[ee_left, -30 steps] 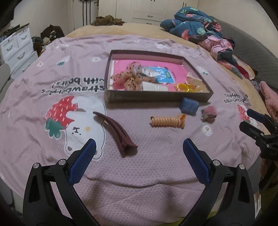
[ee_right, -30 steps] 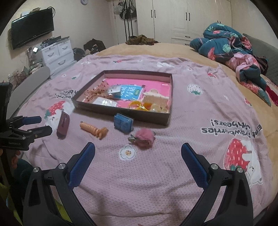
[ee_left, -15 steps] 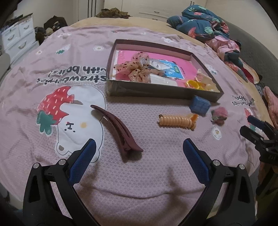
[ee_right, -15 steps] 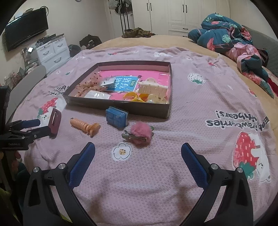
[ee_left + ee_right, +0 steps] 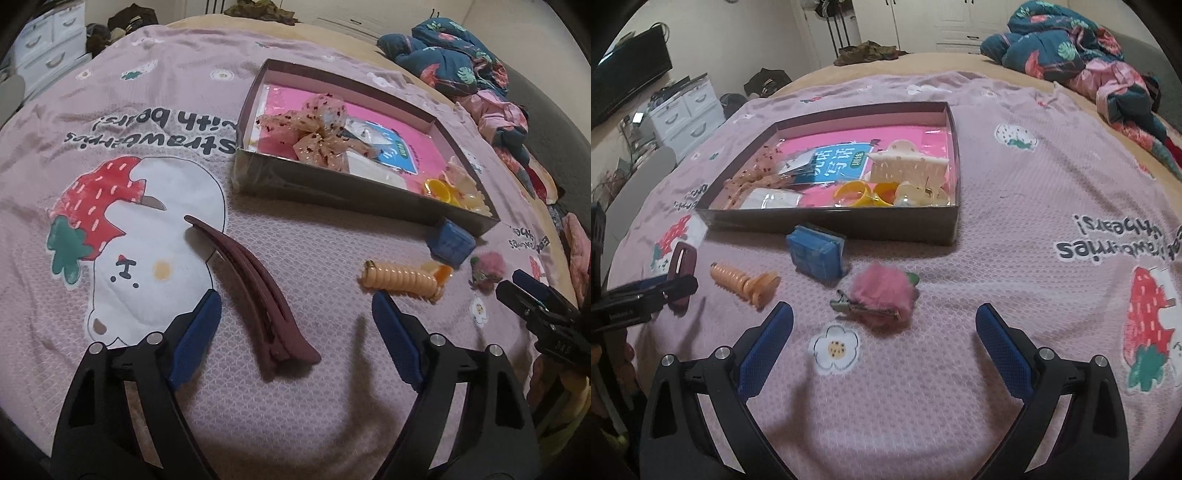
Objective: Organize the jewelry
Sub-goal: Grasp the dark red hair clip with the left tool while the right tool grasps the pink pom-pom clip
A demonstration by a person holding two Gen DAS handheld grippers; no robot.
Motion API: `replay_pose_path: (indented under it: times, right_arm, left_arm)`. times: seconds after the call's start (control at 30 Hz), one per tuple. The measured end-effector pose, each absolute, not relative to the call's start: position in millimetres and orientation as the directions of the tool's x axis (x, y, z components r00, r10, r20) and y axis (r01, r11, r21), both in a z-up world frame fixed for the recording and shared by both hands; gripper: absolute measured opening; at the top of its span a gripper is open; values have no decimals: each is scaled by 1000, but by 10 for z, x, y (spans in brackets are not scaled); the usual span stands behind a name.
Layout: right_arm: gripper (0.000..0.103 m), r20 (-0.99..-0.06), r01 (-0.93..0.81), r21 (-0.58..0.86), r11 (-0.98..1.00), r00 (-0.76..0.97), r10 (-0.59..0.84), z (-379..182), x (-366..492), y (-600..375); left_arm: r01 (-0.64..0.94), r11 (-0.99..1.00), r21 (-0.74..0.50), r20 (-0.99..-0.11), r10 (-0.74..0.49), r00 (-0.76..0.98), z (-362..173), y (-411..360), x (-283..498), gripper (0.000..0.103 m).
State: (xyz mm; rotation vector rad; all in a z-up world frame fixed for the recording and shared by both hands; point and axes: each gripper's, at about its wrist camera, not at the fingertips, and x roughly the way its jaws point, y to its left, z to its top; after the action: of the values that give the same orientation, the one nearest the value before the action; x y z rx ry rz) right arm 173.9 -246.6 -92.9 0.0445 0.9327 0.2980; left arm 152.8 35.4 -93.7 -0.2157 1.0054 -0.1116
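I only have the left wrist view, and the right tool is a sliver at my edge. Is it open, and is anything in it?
Observer: The right tool is wide open and holds nothing. The pink fluffy clip lies just ahead of it on the bedspread.
Operator: Where is that clip's clasp?
Observer: Its metal clasp runs along the side nearest the right tool.
Operator: What is the pale lump in the box's right corner?
Observer: A large cream claw clip, with yellow rings beside it, inside the box.

Left gripper (image 5: 295,321) closing, right gripper (image 5: 884,334) spread.
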Motion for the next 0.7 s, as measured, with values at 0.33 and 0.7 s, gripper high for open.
replay_pose_path:
  times: [0.33,0.7]
  right_arm:
    - [65,-809,-215,189,958,518,276,-1072,1902,-2363]
    - [43,-794,-264,173,949,532,292,-1027,1771,-2307]
  left_arm:
    - [-51,971,-235,-823,-170,542,-973,529,1541,13]
    - [-17,965,-260,-811,-209,547,-905,574,1366,8]
